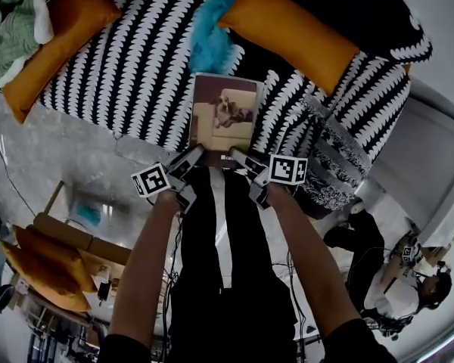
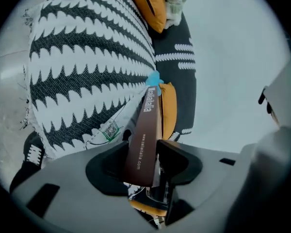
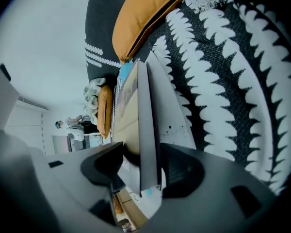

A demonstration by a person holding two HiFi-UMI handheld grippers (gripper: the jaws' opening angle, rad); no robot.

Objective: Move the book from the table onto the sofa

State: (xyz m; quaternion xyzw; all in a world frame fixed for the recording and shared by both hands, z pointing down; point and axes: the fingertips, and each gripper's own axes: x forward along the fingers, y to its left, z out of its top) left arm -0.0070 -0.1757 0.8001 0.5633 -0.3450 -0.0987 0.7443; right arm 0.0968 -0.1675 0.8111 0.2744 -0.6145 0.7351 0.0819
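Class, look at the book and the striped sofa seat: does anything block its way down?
Nothing visible does. The book is over bare striped sofa cover; the blue cloth and orange cushion lie beyond its far edge.

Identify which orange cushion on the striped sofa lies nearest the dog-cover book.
The right orange cushion, just above the dog-cover book; the left cushion sits farther off.

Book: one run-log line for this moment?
phase: placing | book: flat over striped sofa seat | left gripper: jaws on spine | right gripper: jaws apart, book edge between
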